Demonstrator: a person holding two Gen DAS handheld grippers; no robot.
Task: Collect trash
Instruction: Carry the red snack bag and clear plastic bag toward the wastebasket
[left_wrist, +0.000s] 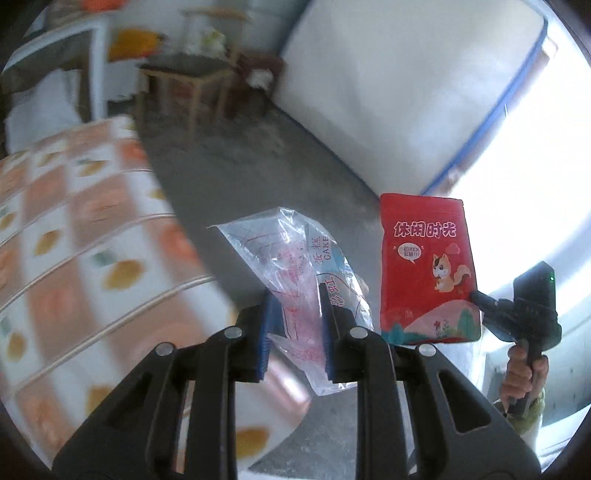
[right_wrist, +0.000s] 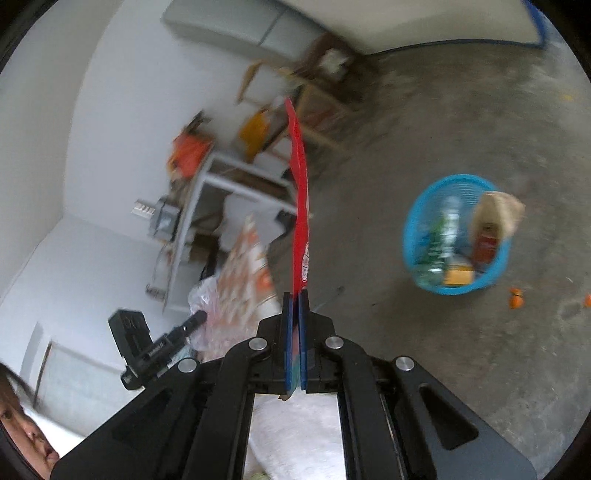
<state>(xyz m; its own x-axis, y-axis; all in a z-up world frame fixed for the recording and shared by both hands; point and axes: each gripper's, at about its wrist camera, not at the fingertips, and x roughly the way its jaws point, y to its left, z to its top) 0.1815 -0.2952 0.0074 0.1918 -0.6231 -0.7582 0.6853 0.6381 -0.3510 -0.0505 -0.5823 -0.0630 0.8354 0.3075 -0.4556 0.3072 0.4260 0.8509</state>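
Two pieces of trash are up in the air, one in each gripper. The left gripper (left_wrist: 299, 295) is clamped on a crumpled clear cake wrapper (left_wrist: 295, 266) with red and blue print; the wrapper pokes up and away past the blue pads (left_wrist: 271, 314), its long axis roughly along the fingers, and a loose tail hangs back below them. The right gripper (right_wrist: 295, 295) is squeezed flat on the bottom edge of one red snack pouch (left_wrist: 428, 269). The pouch stands upright, long axis vertical, printed face with its squirrel cartoon turned toward the left gripper's camera; from the right wrist it shows only as a thin red strip (right_wrist: 300, 199) rising straight out of the jaws.

A hand (left_wrist: 522, 376) grips the right tool's handle. Below, on the concrete floor (right_wrist: 461, 110), one blue basket (right_wrist: 458, 236) sits tilted, with bottles and cartons inside. Near it on the floor are two small orange scraps (right_wrist: 515, 298). A patterned cloth (left_wrist: 74, 240) covers the surface at the left.
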